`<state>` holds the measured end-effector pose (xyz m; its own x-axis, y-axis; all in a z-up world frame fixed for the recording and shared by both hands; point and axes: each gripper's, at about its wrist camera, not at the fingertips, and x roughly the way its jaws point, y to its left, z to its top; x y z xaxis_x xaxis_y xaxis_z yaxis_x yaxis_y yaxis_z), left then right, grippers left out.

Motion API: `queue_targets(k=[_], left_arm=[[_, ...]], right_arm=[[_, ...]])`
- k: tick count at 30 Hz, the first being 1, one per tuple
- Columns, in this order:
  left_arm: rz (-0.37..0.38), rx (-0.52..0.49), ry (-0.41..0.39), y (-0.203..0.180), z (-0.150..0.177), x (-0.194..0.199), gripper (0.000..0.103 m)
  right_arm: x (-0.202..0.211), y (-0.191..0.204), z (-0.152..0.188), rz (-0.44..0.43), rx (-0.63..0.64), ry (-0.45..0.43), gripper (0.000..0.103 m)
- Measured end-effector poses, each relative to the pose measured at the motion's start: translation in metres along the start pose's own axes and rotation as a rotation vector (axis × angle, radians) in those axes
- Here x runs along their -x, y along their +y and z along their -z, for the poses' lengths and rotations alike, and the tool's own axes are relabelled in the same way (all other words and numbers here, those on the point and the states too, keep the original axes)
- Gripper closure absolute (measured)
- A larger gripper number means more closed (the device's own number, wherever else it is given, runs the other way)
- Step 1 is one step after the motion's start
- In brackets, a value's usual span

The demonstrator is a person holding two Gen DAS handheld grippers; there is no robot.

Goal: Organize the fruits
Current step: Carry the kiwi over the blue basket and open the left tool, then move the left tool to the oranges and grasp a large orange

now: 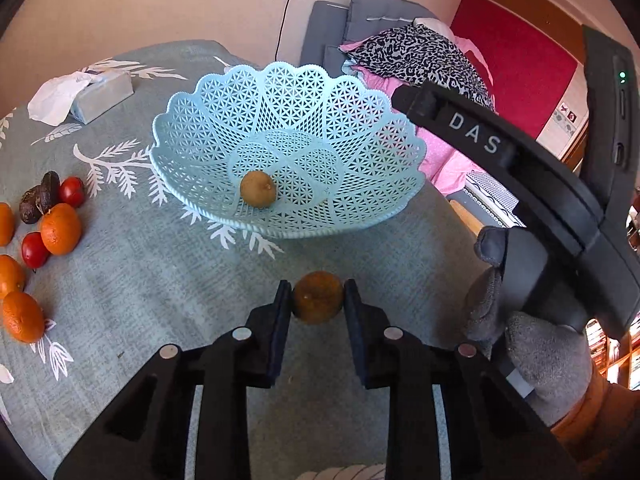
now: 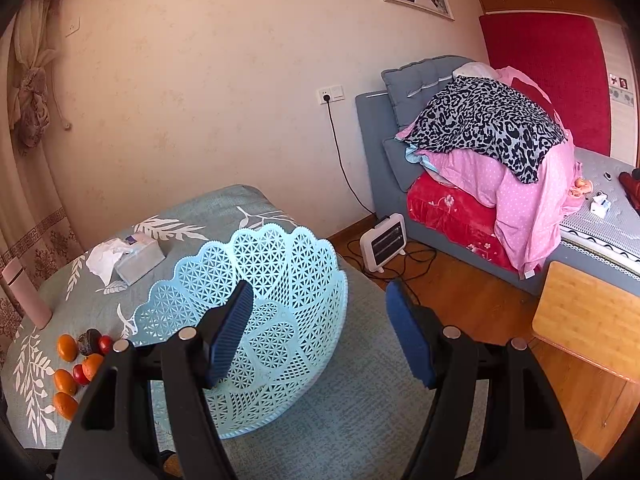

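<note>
My left gripper (image 1: 318,300) is shut on a dull orange fruit (image 1: 318,298), held above the cloth just in front of the light blue lattice basket (image 1: 360,120). A brown kiwi (image 1: 258,189) lies in the basket. Several oranges (image 1: 60,228), red tomatoes (image 1: 72,191) and a dark avocado (image 1: 40,198) lie on the cloth at the left. My right gripper (image 2: 320,328) is open and empty above the basket's (image 2: 304,264) right side. It also shows in the left wrist view at the right, held by a grey-gloved hand (image 1: 540,344).
A tissue box (image 1: 102,96) sits at the far left of the grey-green leaf-print tablecloth (image 1: 160,300). A pink bottle (image 2: 26,292) stands at the table's left edge. A bed with piled bedding (image 2: 488,152), a small heater (image 2: 384,242) and a wooden stool (image 2: 588,320) are to the right.
</note>
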<state>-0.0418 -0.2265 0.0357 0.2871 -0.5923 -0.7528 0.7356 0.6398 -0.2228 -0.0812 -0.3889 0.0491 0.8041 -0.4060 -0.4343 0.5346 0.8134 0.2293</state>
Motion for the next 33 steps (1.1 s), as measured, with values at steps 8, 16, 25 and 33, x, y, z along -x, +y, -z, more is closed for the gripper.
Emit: queue_targets(k=[8, 16, 25, 33], left_arm=[[-0.024, 0.004, -0.139, 0.002, -0.034, 0.031, 0.076], [-0.039, 0.051, -0.224, 0.019, -0.046, 0.031, 0.032], [-0.123, 0.178, -0.252, 0.062, -0.039, 0.051, 0.019], [-0.185, 0.318, -0.292, 0.111, -0.031, 0.078, 0.011]], right_arm=[[-0.001, 0.0, 0.0, 0.005, -0.004, -0.002, 0.033], [-0.002, -0.001, 0.001, 0.008, -0.012, 0.0, 0.033], [0.0, 0.001, 0.001, 0.01, -0.001, -0.004, 0.031], [0.002, 0.005, 0.003, 0.007, 0.028, -0.015, 0.025]])
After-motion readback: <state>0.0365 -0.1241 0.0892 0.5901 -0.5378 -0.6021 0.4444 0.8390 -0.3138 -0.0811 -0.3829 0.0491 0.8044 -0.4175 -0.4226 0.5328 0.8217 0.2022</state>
